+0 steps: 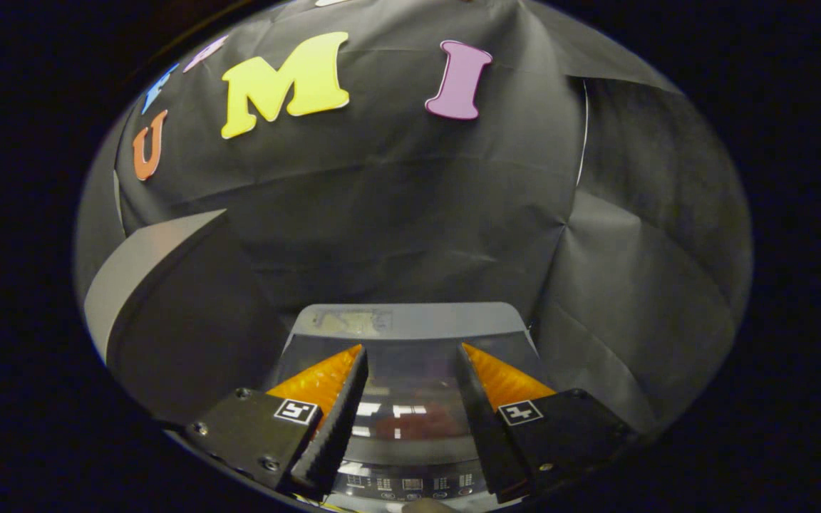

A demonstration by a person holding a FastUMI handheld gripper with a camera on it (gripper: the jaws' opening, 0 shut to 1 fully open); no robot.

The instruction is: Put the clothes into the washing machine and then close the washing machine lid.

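Claw (410, 356) wide, empty | over closed washing machine lid (410, 385) | control panel (410, 484) beneath

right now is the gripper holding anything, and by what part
Nothing is held. The gripper is open, its jaws apart with empty space between them, above the washing machine's closed lid.

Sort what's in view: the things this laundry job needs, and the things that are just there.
For the job:
- washing machine, just below and ahead of the gripper
- its glossy lid, lying flat; something reddish shows through or reflects in it
- gripper, fingers apart, holding nothing

Just there:
- black cloth wall behind the machine
- grey panel beside it
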